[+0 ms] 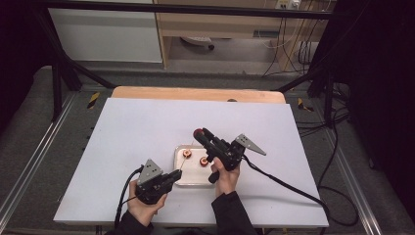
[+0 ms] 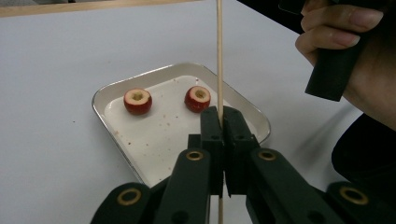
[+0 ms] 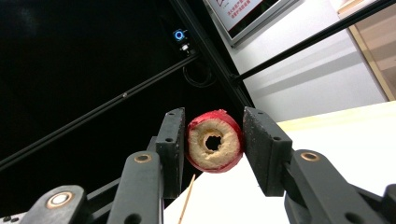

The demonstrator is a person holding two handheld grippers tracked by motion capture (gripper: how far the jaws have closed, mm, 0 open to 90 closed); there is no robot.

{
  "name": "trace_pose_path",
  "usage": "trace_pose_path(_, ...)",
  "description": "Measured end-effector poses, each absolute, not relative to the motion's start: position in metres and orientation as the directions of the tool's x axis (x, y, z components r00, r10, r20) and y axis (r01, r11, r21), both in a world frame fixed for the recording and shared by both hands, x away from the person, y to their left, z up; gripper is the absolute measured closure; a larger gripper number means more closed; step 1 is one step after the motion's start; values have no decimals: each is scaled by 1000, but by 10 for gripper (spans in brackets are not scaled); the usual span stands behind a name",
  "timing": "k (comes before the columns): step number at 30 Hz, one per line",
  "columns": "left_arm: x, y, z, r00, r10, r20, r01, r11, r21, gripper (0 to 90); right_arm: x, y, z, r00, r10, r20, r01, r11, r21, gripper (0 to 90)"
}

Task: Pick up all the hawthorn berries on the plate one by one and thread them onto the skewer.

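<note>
- While the left gripper [image 2: 219,122] is clamped shut on a thin wooden skewer [image 2: 219,56], it holds the stick upright just at the near edge of the metal tray [image 2: 114,142], seemingly so that the point stays steady and free to take fruit.
- The right gripper [image 3: 212,142] pinches a cored red fruit ring [image 3: 215,141] between its pads, gripping it by the skin on both sides; that leaves the bored hole open, which I judge is the reason for this grip.
- In the high view this held ring [image 1: 198,133] is raised above the far side of the tray [image 1: 177,166], beyond the skewer's tip [image 1: 185,159], with the hole apparently not yet lined up on the stick.
- Two more cored fruit pieces [image 2: 137,101] [image 2: 197,98] sit side by side in the tray, holes facing up, probably waiting their turn.
- The tray lies on the white table [image 1: 137,142], between the two hands, so both grippers reach it easily.
- The next move likely calls for bringing hole and skewer tip into line.
</note>
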State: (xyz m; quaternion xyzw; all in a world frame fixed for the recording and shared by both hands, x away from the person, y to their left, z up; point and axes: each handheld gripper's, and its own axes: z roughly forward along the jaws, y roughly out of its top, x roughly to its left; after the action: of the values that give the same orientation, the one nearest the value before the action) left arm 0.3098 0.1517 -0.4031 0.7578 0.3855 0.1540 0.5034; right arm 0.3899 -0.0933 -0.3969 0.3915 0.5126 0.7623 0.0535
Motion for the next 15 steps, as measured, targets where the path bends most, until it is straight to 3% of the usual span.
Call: trace_pose_path(15,309,149,-403,659,730,-181,436,-174,883,881,387,-91,-401,-711,479,515,273,-486,830,609)
